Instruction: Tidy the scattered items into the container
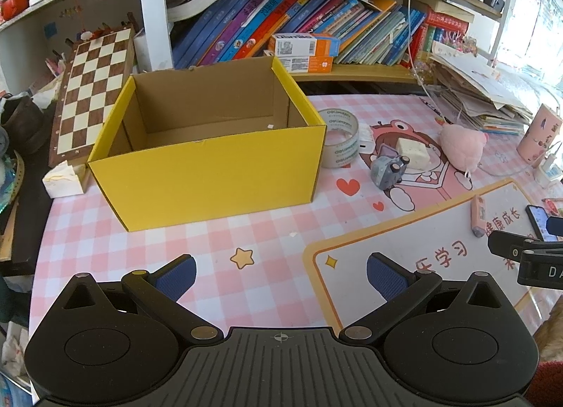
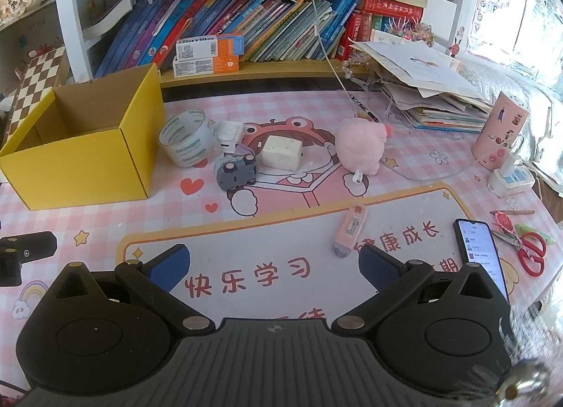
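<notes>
An empty yellow cardboard box point(image 1: 207, 167) point(image 2: 81, 160) stands open on the pink checked desk mat. To its right lie a roll of clear tape point(image 1: 340, 137) point(image 2: 186, 143), a white charger plug point(image 2: 229, 134), a grey toy car point(image 1: 388, 169) point(image 2: 236, 169), a white foam block point(image 1: 413, 153) point(image 2: 283, 151), a pink plush toy point(image 1: 461, 146) point(image 2: 360, 146) and a pink correction tape point(image 1: 478, 215) point(image 2: 350, 229). My left gripper point(image 1: 281, 275) hovers open in front of the box, holding nothing. My right gripper point(image 2: 274, 264) is open too, just near of the correction tape.
A bookshelf full of books runs along the back. A chessboard point(image 1: 93, 93) leans left of the box. At the right are a paper stack point(image 2: 432, 90), a pink cylinder point(image 2: 499, 129), a power strip point(image 2: 510, 178), a phone point(image 2: 480, 248) and red scissors point(image 2: 531, 252).
</notes>
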A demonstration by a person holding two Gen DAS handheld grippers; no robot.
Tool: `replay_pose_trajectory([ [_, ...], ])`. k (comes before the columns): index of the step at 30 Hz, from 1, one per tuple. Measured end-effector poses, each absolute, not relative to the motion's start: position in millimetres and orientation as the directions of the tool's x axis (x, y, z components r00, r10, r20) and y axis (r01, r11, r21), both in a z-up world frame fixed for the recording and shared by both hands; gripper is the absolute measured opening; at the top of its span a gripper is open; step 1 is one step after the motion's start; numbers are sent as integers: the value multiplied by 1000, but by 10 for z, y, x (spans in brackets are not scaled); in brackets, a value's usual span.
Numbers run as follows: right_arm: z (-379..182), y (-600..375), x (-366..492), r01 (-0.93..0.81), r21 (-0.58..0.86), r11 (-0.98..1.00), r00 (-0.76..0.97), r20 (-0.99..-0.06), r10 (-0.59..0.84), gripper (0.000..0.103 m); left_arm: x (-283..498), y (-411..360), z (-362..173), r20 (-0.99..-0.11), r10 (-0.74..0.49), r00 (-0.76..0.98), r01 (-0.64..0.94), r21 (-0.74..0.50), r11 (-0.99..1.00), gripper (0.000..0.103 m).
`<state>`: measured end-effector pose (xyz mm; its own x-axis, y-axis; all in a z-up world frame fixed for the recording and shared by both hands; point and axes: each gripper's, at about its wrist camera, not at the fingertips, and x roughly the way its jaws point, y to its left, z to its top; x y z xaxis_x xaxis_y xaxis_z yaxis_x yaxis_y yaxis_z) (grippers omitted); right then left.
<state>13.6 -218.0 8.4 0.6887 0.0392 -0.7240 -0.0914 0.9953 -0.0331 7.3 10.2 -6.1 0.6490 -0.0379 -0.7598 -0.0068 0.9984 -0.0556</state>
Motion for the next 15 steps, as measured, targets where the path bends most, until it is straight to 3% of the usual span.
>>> replay_pose_trajectory([
  [15,96,-2126,174,-93,-40,995,690,-722,36,103,77,140,-64,-761,-44,647,-2,-60,998,103],
])
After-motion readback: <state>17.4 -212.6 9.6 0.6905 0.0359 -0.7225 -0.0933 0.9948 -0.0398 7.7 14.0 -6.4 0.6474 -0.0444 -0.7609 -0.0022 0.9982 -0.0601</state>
